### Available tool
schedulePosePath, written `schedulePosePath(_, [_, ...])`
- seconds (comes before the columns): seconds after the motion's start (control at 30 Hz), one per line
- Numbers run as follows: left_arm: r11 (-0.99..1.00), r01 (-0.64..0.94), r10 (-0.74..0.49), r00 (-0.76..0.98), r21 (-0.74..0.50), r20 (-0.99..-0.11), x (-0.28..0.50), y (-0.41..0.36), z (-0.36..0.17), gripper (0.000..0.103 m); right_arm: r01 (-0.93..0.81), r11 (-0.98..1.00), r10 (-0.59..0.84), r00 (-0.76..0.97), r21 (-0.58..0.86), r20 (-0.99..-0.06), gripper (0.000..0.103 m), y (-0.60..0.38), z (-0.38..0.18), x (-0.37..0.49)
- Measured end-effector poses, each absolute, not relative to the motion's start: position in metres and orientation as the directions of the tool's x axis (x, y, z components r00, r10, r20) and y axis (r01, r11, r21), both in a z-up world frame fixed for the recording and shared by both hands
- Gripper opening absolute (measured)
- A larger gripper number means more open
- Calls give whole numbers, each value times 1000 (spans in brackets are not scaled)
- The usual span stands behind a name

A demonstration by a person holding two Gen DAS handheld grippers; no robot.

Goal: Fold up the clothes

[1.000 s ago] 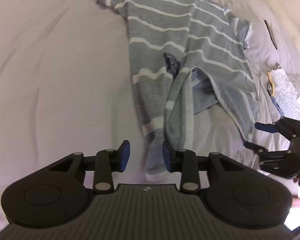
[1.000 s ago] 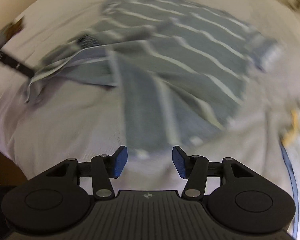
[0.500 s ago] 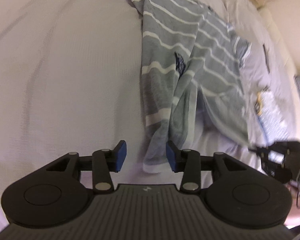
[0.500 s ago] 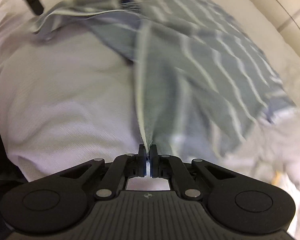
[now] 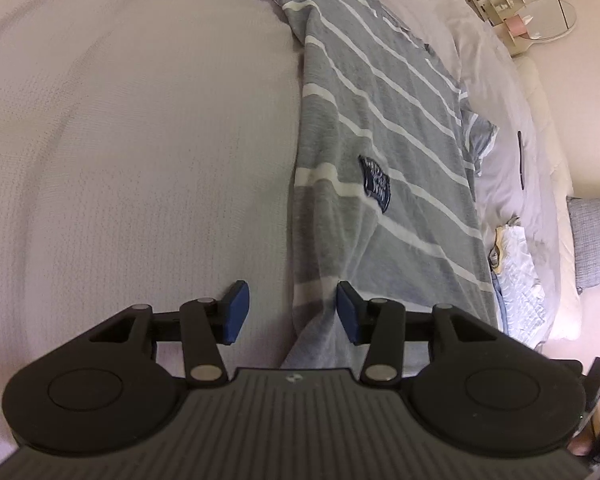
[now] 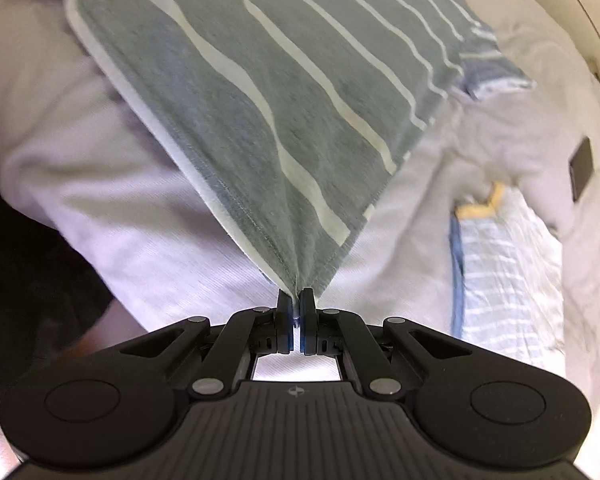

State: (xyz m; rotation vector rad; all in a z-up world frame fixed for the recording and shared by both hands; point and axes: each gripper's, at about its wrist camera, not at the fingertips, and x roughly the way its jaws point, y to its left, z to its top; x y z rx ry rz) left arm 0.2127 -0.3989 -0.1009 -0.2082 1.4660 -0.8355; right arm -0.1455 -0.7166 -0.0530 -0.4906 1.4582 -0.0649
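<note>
Striped shirt corner pinched in right jaws; left jaws spread, straddling hem.

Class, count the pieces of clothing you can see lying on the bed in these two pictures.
2. The grey striped shirt stretches down the bed, one corner shut in the right tongs. A pale blue striped garment lies crumpled to its right. Others may be out of view.

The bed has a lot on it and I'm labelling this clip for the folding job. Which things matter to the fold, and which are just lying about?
Part of the job:
- grey striped shirt
- right gripper, shut on the shirt's hem corner
- left gripper, open, straddling the shirt's edge

Just lying about:
- crumpled pale blue striped garment
- dark flat object
- grey pillow
- white bedsheet
</note>
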Motion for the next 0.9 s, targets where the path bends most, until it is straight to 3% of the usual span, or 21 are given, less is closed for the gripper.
schedulePosePath(0.23, [695, 295, -662, -90, -655, -744, 228, -390, -102, 42, -226, 891, -383, 94, -394, -919, 1, -741, -63, -153])
schedulePosePath(0.53, [674, 437, -591, -165, -595, -790, 219, -428, -108, 37, -180, 909, -371, 66, -376, -926, 0, -746, -75, -154])
schedulePosePath(0.63, [660, 486, -561, -189, -573, -806, 216, -443, -110, 0, -182, 911, -361, 84, -370, -929, 0, -738, -76, -150])
schedulePosePath(0.8, [675, 578, -504, -92, -458, -859, 214, -418, -69, 0, -150, 920, -347, 113, -361, -931, 1, -731, -68, -140])
schedulePosePath(0.9, [712, 557, -491, -41, -428, -870, 226, -393, -53, 0, -121, 927, -339, 127, -354, -932, 3, -730, -61, -137])
